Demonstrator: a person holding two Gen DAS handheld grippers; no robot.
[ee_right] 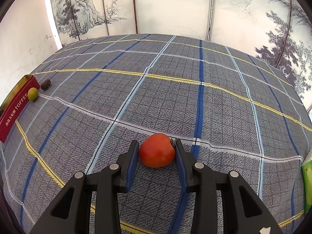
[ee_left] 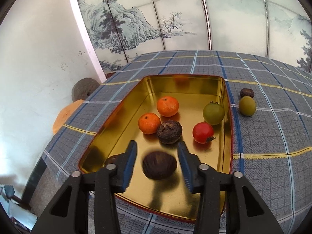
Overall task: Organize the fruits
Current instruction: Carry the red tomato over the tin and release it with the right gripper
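Between the spread fingers of the left tool a blurred dark fruit sits free over the gold tin, perhaps in mid-air. Beyond it lie a wrinkled brown fruit, two oranges, a red fruit and a green one. On the bench, the right tool is clamped on a red tomato. Farther off, a green fruit sits beside the tin's red wall.
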